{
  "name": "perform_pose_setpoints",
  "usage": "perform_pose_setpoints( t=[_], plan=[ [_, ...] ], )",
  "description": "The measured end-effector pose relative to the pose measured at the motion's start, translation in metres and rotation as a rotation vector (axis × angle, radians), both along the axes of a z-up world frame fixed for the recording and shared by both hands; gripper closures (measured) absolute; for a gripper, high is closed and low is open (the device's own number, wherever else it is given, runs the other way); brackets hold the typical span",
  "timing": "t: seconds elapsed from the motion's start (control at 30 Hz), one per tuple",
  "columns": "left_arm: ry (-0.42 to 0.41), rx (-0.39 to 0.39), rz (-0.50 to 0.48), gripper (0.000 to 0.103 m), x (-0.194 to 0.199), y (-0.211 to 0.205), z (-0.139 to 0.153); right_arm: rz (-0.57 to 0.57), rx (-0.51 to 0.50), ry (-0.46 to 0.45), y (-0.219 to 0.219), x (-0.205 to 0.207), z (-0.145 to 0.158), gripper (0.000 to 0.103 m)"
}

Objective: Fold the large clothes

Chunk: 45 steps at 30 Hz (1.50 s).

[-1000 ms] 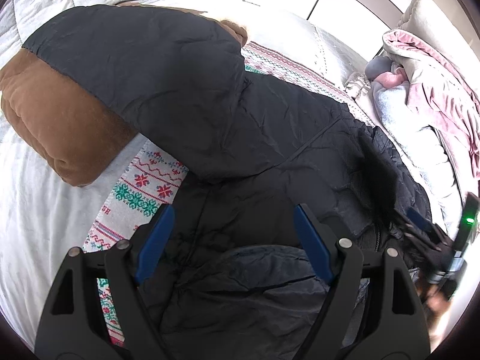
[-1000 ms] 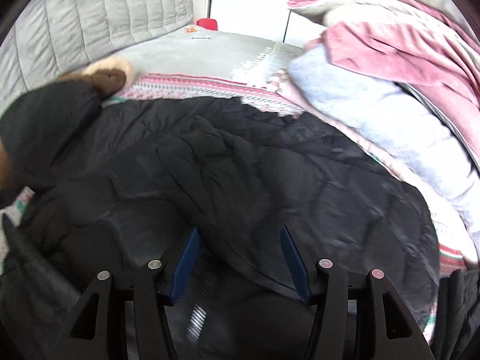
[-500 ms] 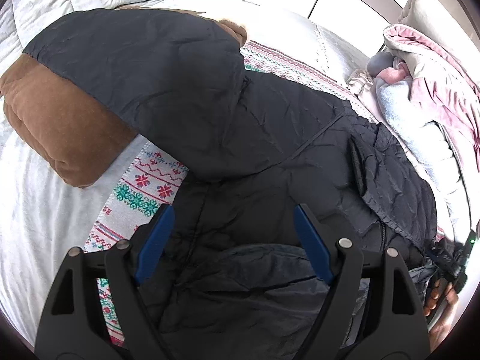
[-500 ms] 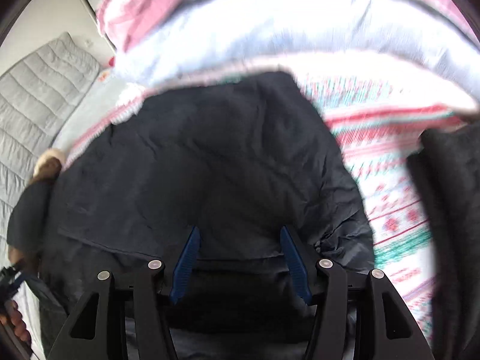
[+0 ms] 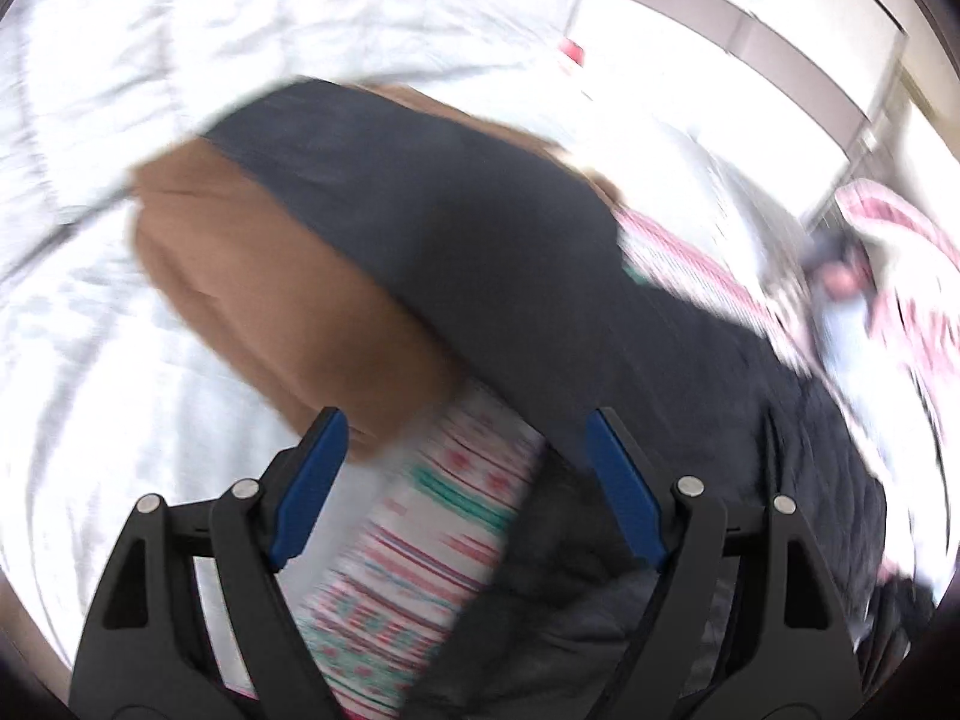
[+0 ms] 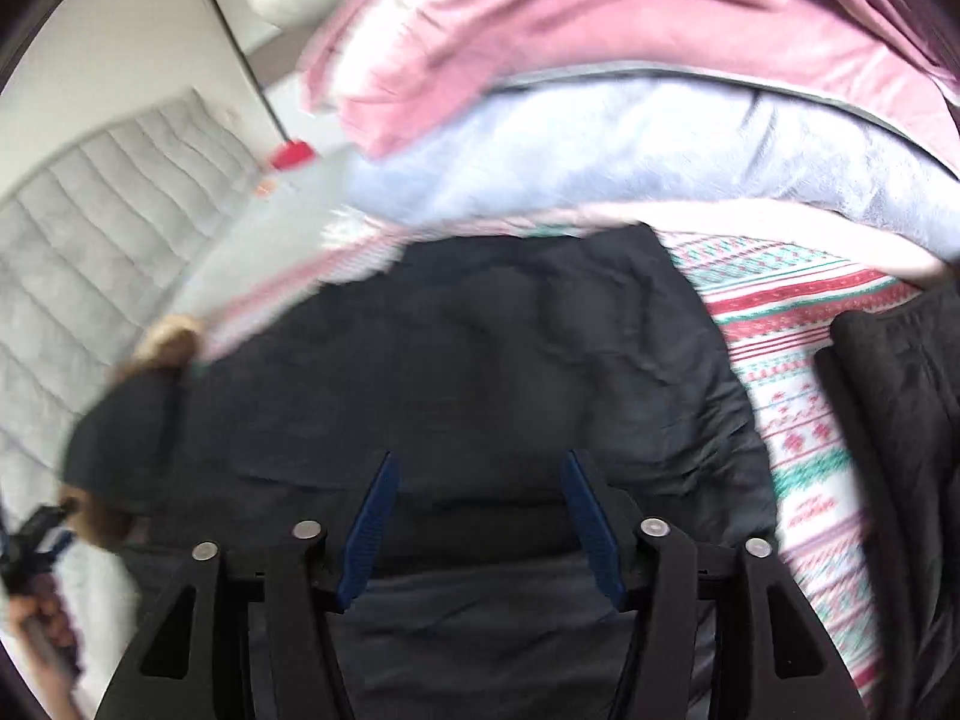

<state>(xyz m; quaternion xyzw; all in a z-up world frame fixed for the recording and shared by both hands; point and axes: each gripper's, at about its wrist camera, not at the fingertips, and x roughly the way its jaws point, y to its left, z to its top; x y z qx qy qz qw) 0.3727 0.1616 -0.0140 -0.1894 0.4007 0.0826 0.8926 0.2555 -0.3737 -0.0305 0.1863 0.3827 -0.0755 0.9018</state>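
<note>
White quilt (image 5: 90,312): it covers the bed on the left side of the left wrist view, blurred by motion.
Brown cushion (image 5: 258,276): it lies on the quilt; the upper part of the jacket lies over its right side.
Black jacket (image 5: 480,252): it is spread on the bed, from the cushion at the upper left down to the lower right, partly on the patterned blanket.
Patterned blanket (image 5: 432,528): white with red and green stripes, under the jacket, visible between the two blue pads.
Left gripper (image 5: 465,456): the jaws stand wide apart and nothing is between them; it hovers above the blanket and the edge of the jacket.
Grey headboard (image 6: 102,228): padded, at the left of the right wrist view.
Jacket, right view (image 6: 480,372): it fills the middle; the fabric is dark and wrinkled.
Right gripper (image 6: 477,498): the jaws are spread and they grasp nothing; it is above the jacket.
Pink blanket (image 6: 540,18): it lies on top of a pale blue blanket (image 6: 600,156), behind the jacket.
Dark garment (image 6: 900,420): at the right edge, on the patterned blanket.
</note>
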Motion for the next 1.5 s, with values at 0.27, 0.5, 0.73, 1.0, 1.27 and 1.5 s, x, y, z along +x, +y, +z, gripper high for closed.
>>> perform_pose_setpoints(
  t=[0.27,0.5,0.73,1.0,1.27,1.5],
  plan=[
    [-0.032,0.059,0.301,0.021,0.006,0.088,0.014,0.261,0.005,0.057,0.087,-0.006,-0.028,0.028],
    [0.004,-0.140,0.279,0.021,0.063,0.151,0.006,0.218,0.036,0.078,0.081,0.002,-0.041,0.027],
    [0.100,-0.245,0.363,0.023,0.113,0.157,-0.031,0.188,0.032,0.066,0.071,0.001,-0.040,0.026],
    [-0.015,-0.196,0.436,0.099,0.110,0.145,-0.013,0.152,0.051,0.055,0.060,0.000,-0.037,0.026],
    [-0.358,-0.149,0.163,0.099,0.070,0.034,0.100,0.062,0.137,0.011,0.024,-0.008,-0.029,0.026],
    [-0.434,-0.137,-0.148,0.099,0.051,-0.095,0.133,-0.002,0.191,-0.006,0.000,-0.012,-0.027,0.026]
  ],
)
